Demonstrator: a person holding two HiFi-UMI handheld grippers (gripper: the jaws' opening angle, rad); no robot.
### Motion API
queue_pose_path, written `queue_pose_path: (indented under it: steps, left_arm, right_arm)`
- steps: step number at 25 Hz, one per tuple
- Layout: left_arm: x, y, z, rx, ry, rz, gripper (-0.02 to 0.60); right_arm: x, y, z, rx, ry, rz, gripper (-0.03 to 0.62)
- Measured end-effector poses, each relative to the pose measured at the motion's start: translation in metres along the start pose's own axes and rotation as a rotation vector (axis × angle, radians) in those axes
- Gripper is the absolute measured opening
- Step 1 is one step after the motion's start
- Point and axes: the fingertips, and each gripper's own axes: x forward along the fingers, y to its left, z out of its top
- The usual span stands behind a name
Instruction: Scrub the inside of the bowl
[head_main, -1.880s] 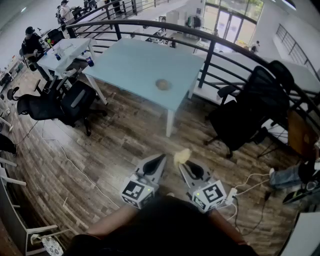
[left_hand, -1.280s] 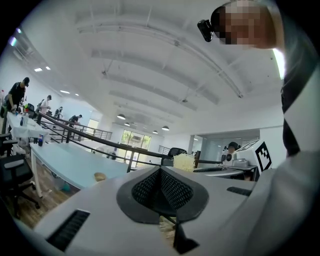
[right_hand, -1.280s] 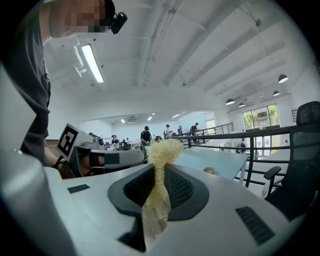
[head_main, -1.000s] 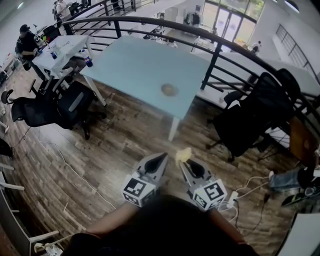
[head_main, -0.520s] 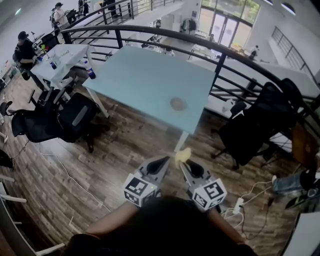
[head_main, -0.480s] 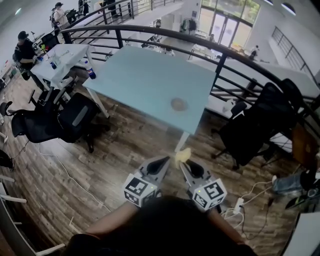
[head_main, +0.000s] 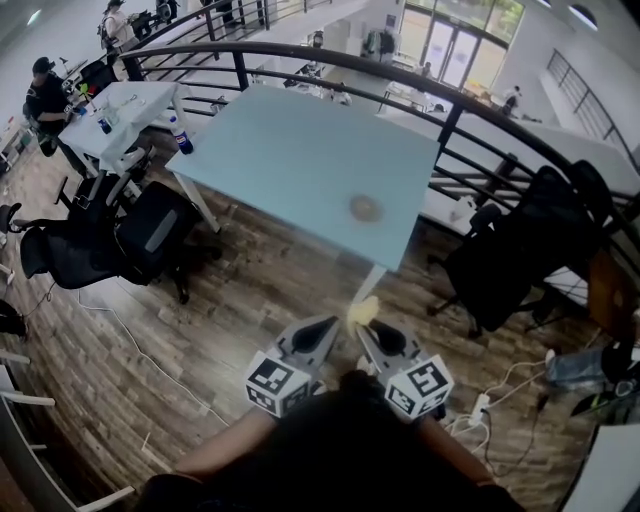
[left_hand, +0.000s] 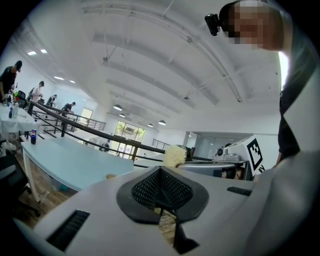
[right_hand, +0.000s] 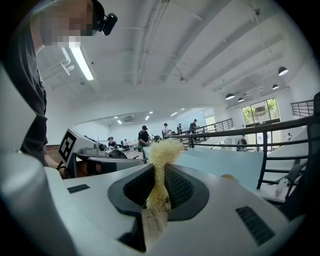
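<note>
Right tongs (right_hand: 159, 182) pinch a fibrous yellow scrubber (right_hand: 163, 149) (frayed tuft); left tongs (left_hand: 161, 184) pressed together.

A pale blue table (head_main: 290, 150) stands on a wooden floor (head_main: 220, 310) before a black railing (head_main: 449, 130). Black office chairs (head_main: 150, 228) sit left, beside a white table (head_main: 125, 105) with a seated person (head_main: 45, 95).

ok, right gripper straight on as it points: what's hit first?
Nothing close. Beyond the scrubber in the right gripper, the way looks free; the blue table with the bowl sits ahead, probably lower. Depth unclear.
</note>
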Motion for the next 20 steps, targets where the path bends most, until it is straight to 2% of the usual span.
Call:
queue_pose_path:
  steps: [9,20]
  left_arm:
    - [0.03,0.024,0.004,-0.021,-0.005,0.047,-0.003]
    - [0.139,0.036,0.017,-0.007,0.021,0.041,-0.003]
  right_arm:
    - [0.023,-0.037,0.01,-0.011,-0.017,0.048,0.066]
    - [0.037,-0.141,0.028,0.003,-0.019,0.071,0.066]
